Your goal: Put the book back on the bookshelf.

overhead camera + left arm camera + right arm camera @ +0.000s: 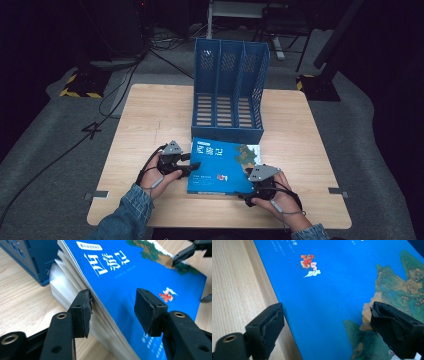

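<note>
A thick blue-covered book (pixel 222 165) lies flat on the wooden table (pixel 150 115), just in front of a blue file rack (pixel 230 90). My left gripper (pixel 192 167) is at the book's left edge. One pad (pixel 83 310) touches the white page edges and the other (pixel 148 311) stands over the cover (pixel 117 290), so the jaws are apart with the book's edge between them. My right gripper (pixel 250 192) is at the book's near right corner, open wide. One of its pads (pixel 268 325) is beside the cover's edge and the other (pixel 392 327) is over the cover (pixel 324 297).
The file rack has three upright slots open toward me, its base almost touching the book's far edge. Bare table lies left and right of the book. Cables run over the floor beyond the table's far left.
</note>
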{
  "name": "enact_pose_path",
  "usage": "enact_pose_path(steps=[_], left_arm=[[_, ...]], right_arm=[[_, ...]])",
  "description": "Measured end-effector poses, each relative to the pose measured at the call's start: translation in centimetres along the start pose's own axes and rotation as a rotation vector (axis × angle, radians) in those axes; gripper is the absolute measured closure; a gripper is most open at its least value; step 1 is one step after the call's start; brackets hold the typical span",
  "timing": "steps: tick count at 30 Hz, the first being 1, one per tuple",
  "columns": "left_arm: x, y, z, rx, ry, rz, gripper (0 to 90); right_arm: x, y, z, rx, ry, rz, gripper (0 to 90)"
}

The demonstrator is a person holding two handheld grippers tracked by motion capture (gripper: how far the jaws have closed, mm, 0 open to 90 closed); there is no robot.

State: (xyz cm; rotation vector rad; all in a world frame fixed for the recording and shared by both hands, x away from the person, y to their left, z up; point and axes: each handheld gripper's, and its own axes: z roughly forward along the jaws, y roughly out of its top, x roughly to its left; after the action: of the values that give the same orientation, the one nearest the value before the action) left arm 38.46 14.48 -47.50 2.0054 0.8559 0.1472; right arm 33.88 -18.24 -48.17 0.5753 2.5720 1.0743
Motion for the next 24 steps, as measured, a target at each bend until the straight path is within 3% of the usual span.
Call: enact_pose_path(steps=[4, 8, 11, 13, 15, 16, 20, 22, 24], left_arm=[[1.0, 0.0, 0.4, -0.028, -0.040, -0.030, 47.7], [2.2, -0.3, 0.7, -0.081, -0.114, -0.076, 47.1], [2.3, -0.4, 0.9, -0.072, -0.125, -0.084, 46.9], [2.3, -0.6, 0.9, -0.086, -0.124, -0.068, 47.4], [2.3, -0.7, 0.5, -0.095, -0.149, -0.048, 48.4], [2.2, -0.6, 0.1, -0.125, -0.176, 0.021, 52.8], [2.0, -0.4, 0.2, -0.140, -0.214, 0.053, 49.7], [1.7, -0.4, 0.8, -0.122, -0.186, 0.095, 44.7], [1.7, -0.6, 1.5, -0.085, -0.121, 0.127, 40.1]], right_arm=[[0.0, -0.2, 0.0, -0.014, -0.003, 0.006, 12.3], [0.0, -0.3, 0.0, -0.026, -0.002, 0.010, 12.3], [0.0, -0.5, 0.0, -0.039, -0.004, 0.008, 12.3], [0.0, -0.5, 0.0, -0.041, -0.004, 0.008, 12.3], [0.0, -0.5, 0.0, -0.041, -0.004, 0.008, 12.3], [0.1, -0.6, 0.0, -0.045, -0.005, 0.009, 12.3], [0.1, -0.6, 0.0, -0.044, -0.009, -0.001, 12.0], [0.2, -0.6, 0.1, -0.042, -0.014, -0.008, 11.6], [0.2, -0.6, 0.2, -0.045, -0.017, -0.019, 10.9]])
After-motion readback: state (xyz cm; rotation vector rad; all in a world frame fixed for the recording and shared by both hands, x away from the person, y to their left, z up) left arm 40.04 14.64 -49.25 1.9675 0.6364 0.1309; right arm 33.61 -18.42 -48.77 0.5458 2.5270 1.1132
